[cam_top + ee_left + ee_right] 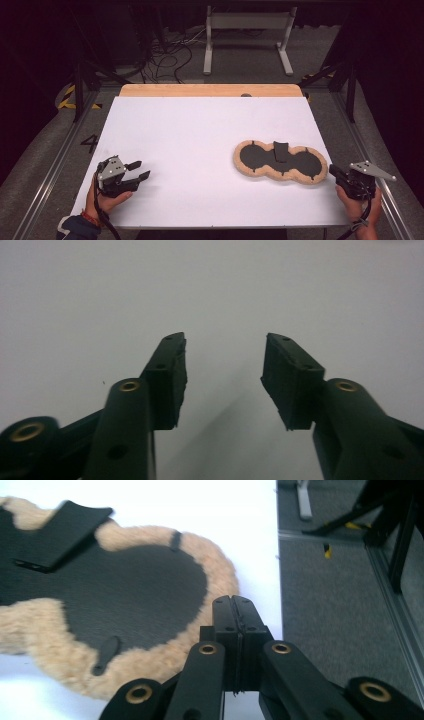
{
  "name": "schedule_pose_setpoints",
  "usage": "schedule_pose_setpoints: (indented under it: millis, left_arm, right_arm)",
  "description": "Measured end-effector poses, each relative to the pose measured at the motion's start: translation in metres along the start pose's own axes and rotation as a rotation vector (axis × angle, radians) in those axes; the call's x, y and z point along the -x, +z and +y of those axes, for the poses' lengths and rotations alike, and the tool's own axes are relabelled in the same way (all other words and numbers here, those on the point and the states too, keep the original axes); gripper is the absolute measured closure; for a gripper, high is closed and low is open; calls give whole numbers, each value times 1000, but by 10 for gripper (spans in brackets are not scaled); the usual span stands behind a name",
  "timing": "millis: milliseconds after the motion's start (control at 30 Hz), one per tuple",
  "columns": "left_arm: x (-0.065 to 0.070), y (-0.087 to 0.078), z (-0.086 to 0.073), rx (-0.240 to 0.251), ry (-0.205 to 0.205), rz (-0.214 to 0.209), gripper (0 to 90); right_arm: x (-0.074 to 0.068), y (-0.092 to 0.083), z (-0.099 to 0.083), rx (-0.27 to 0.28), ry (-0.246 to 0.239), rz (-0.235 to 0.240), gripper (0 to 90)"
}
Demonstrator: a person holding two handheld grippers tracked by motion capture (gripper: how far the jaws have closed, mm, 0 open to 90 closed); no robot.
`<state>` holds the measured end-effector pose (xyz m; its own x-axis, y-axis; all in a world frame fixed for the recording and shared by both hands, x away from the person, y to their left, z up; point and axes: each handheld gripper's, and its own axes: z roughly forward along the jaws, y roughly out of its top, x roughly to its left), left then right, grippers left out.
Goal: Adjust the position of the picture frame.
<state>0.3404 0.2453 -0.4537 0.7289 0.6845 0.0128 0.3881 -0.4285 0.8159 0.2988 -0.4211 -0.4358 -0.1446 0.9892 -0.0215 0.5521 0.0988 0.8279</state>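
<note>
A figure-eight pad [280,161] with a black face, a tan fleece border and a black strap across its middle lies flat on the right half of the white table [200,130]. My right gripper [333,172] sits at the table's right edge, just beside the pad's right lobe. In the right gripper view its jaws are pressed together at the tips [233,601] with nothing between them, close to the fleece rim of the pad [125,595]. My left gripper [142,170] rests near the front left of the table, far from the pad. It is open and empty [225,357] over bare white surface.
A wooden strip [210,90] edges the table's far side. Metal rails [55,160] run along both sides on grey carpet. A white metal stand [248,35] and loose cables [167,55] sit on the floor beyond the table.
</note>
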Motion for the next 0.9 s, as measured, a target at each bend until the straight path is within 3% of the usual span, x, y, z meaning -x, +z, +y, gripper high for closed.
schedule_pose_setpoints:
  millis: [33,67,167,267,433,500,600,667,900]
  left_arm:
    - [0,1,2,-5,10,-2,687]
    - [1,3,3,1,7,-3,752]
    - [0,8,11,13,23,-21,884]
    - [-2,19,22,0,19,-38,897]
    - [-3,37,43,11,22,-76,898]
    - [-1,46,51,0,46,-84,899]
    - [1,56,59,4,56,-100,899]
    - [6,69,69,-10,85,-113,900]
    - [11,93,86,-12,91,-140,900]
  right_arm:
    - [1,3,-1,-28,16,-4,900]
    - [0,6,-2,-43,13,-13,900]
    - [-1,10,0,-68,20,0,900]
    - [-1,14,4,-84,19,-1,900]
    - [9,22,9,-96,47,58,900]
    - [9,25,10,-99,54,65,900]
    - [5,31,14,-103,20,73,900]
    - [1,35,17,-105,-3,68,900]
    - [-6,44,23,-102,-33,95,900]
